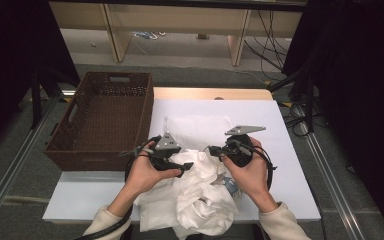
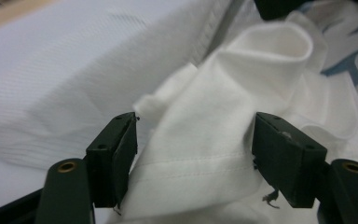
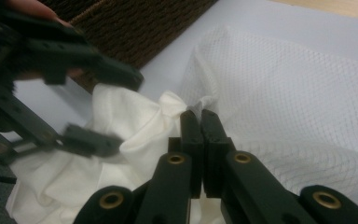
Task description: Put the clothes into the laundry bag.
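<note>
white garment (image 1: 200, 192), blue print | brown woven basket (image 1: 105, 120) | black grippers

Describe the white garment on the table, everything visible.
The white garment is soft knit fabric, crumpled in a heap on the white table cover, near edge. A stitched hem and blue print show. The right gripper pinches a fold shut; the left gripper stands open astride another fold.

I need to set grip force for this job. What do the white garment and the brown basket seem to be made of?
White garment: soft, matte knit fabric, probably cotton; it creases and shows a stitched hem between the open left gripper jaws. Brown basket: woven wicker or rattan-like fibre, possibly synthetic, with a visible weave and matte finish.
</note>
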`<state>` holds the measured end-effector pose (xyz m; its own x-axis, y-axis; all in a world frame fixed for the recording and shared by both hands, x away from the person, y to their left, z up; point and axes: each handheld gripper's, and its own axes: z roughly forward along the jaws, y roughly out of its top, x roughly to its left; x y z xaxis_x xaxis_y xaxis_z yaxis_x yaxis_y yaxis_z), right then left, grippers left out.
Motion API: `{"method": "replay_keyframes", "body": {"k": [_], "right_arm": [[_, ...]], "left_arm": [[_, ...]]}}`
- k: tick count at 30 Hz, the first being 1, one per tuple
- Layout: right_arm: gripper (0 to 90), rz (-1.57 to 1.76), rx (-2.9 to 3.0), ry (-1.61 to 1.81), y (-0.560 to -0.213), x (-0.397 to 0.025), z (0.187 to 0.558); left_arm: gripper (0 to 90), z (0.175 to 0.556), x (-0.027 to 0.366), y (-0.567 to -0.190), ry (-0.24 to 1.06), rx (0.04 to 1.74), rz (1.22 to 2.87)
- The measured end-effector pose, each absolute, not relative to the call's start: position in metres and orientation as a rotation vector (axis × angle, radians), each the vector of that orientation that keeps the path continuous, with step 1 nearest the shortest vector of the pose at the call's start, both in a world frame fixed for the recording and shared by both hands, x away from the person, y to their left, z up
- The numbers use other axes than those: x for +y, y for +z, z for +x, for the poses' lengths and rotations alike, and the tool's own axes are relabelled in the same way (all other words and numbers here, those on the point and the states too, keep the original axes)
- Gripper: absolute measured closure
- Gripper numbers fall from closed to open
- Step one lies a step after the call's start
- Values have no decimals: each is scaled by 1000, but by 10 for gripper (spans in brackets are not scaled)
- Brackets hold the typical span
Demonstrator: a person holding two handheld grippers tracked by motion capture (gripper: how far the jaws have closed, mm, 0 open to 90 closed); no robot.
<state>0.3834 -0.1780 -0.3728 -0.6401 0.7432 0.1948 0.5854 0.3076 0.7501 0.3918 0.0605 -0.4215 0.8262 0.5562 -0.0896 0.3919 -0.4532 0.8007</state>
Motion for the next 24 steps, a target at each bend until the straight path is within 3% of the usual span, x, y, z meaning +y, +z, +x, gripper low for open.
{"method": "replay_keyframes", "body": {"k": [1,4,8,13,18,24], "right_arm": [[900,1228,2380,1238,-373,-178,383],[900,1246,2384,1227,-373,-177,382],[900,1194,2379,1236,-379,-175,386],[900,1229,2366,1237,-376,-175,384],[900,1215,2351,1282,-375,-173,382],[900,1184,2403,1325,-372,-167,375]], "left_arm": [[315,393,57,-426,211,693,2104],[449,394,45,-436,161,684,2140],[743,385,36,-430,199,730,2165],[772,358,28,-405,310,687,2145],[775,340,9,-393,254,669,2101],[775,363,-4,-414,278,731,2096]]}}
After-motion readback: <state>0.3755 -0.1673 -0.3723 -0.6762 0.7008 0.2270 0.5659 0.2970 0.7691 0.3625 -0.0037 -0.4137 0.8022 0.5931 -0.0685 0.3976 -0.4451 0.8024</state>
